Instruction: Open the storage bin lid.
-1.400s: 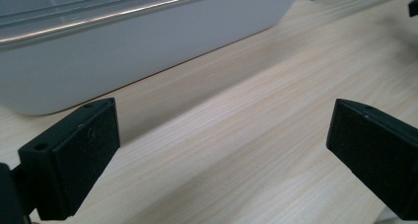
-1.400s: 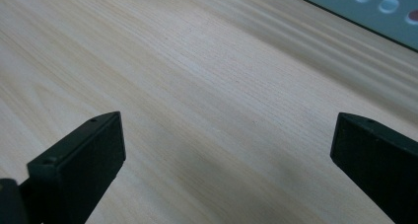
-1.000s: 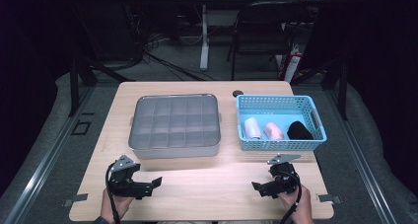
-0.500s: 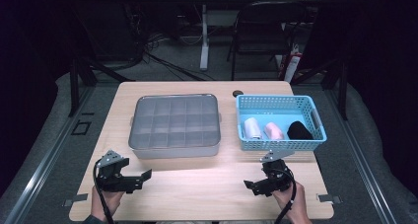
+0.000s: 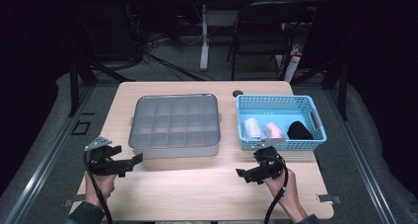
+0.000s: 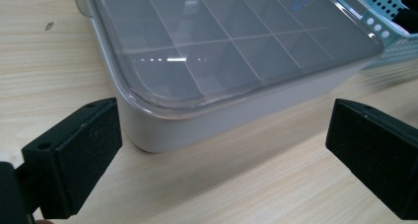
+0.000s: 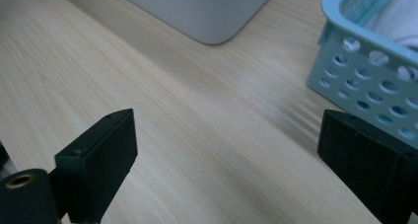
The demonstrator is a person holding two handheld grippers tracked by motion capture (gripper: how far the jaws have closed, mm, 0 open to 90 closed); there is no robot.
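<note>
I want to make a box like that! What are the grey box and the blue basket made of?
Grey box: probably smooth plastic, with a see-through lid that shines and shows dividers underneath. Blue basket: likely moulded plastic, its walls full of small round holes.

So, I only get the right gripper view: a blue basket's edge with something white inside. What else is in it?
Observer: Three rolls lie in the blue basket: a white roll, a pink roll and a black roll.
Operator: And the grey corner up top?
Observer: It belongs to a grey compartment box with a clear lid on, left of the basket.
Operator: Is the other hand-held gripper holding anything?
Observer: No, the left hand-held gripper is open and empty, near the box.
</note>
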